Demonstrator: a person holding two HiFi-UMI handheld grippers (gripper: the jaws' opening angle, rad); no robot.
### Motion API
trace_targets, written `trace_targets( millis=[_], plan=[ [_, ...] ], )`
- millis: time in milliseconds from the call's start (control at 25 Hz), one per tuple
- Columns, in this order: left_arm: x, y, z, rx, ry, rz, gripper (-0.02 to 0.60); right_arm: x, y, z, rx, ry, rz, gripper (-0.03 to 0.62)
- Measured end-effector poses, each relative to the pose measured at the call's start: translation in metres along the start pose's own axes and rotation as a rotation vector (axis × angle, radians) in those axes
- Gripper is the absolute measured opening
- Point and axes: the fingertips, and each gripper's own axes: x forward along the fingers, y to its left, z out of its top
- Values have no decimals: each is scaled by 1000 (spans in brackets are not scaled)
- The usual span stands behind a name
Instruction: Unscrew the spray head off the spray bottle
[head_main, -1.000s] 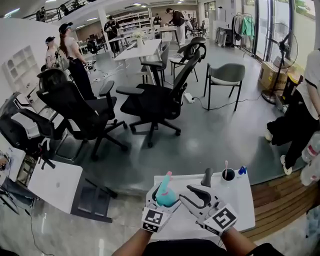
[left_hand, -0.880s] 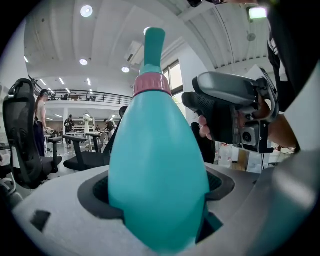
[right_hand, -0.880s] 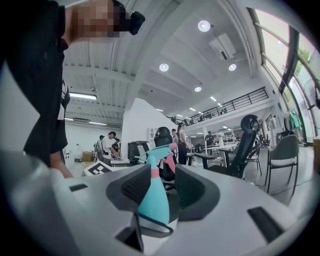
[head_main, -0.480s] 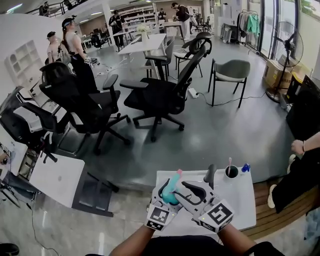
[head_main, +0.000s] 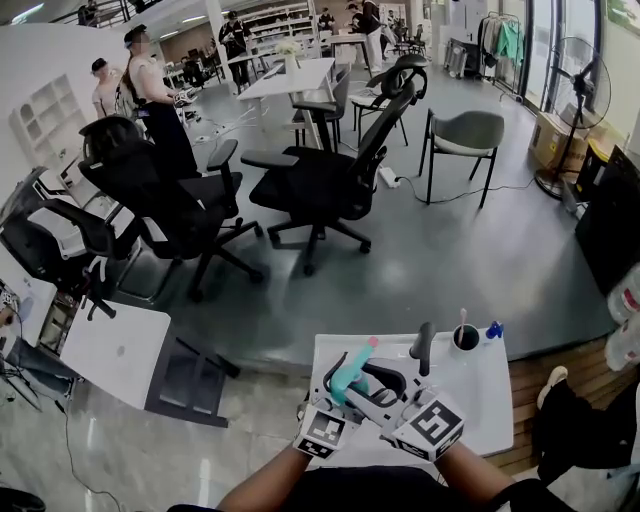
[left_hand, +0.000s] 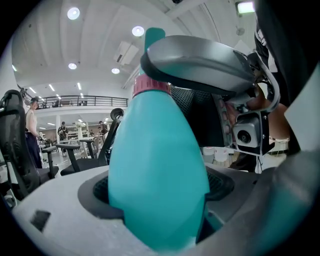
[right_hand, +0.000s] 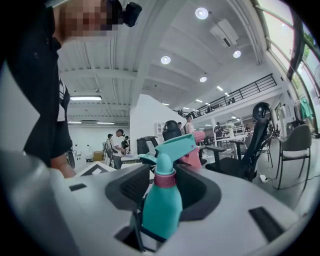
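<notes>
While my left gripper (left_hand: 155, 195) is clamped on the spray bottle (left_hand: 157, 150) above the near left corner of the white table (head_main: 480, 400), my right gripper (right_hand: 162, 187) holds its jaws apart around the neck. The spray head (right_hand: 172, 147) sits on the bottle, so I judge the unscrewing is left.

At 5 o'clock in your head view stands a small white table (head_main: 480, 400). A dark cup (head_main: 465, 338) with a stick in it stands at the table's far edge, and a small blue item (head_main: 490, 330) sits just beside the cup. A black office chair (head_main: 330, 185) stands at 12 o'clock, and another black chair (head_main: 150, 200) at 10. You have a grey chair (head_main: 470, 135) at 1 o'clock, a standing fan (head_main: 575, 60) at 2 and people (head_main: 150, 90) at 11.
</notes>
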Motion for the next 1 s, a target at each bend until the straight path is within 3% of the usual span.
trace_targets(
  millis=[160, 360, 520, 840, 1000],
  plan=[
    [3, -12, -21, 12, 14, -24, 451, -2, -4, 1, 10, -14, -33, 156],
    [-4, -14, 12, 41, -26, -50, 451, -12, -13, 8, 107, -99, -33, 147],
    [-5, -21, 2, 57, -26, -75, 451, -18, -18, 11, 171, -127, -17, 145],
    [-11, -24, 19, 89, -52, -127, 436, -21, -10, 18, 113, -158, 25, 140],
    [-15, -31, 23, 65, -78, -183, 431, -24, -4, 22, 85, -167, 54, 137]
  ],
)
